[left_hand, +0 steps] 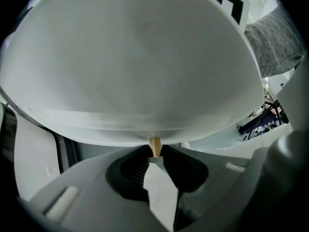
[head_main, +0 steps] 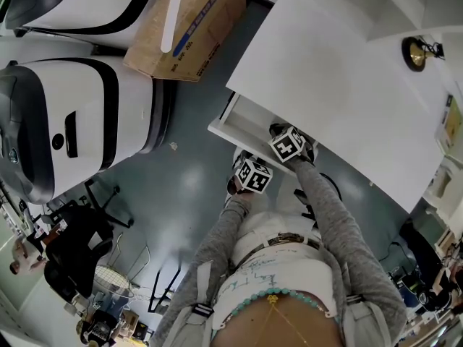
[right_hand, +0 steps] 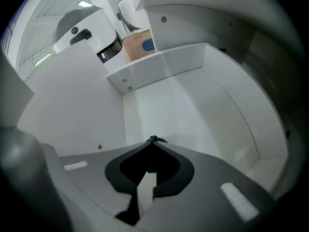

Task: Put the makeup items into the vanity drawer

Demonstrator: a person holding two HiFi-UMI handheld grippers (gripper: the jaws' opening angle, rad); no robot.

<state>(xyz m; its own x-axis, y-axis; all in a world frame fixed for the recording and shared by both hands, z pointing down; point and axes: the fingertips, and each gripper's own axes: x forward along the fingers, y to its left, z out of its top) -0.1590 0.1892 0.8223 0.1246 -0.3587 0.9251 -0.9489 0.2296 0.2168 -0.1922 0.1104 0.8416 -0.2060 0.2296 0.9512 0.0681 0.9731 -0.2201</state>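
The left gripper (left_hand: pixel 155 155) clamps a small brass knob (left_hand: pixel 155 146) on the smooth white drawer (right_hand: pixel 193 105); the right gripper (right_hand: pixel 152 144) pinches a dark green tip (right_hand: pixel 153 139).

The white vanity (head_main: pixel 340 71) filled the upper right, its drawer (head_main: pixel 239 121) standing open under its near edge. The right gripper (head_main: pixel 283 137) was over the drawer and the left gripper (head_main: pixel 246 166) at the drawer's front. Left of the vanity lay a cardboard box (head_main: pixel 188 20) and white machines (head_main: pixel 72 121).
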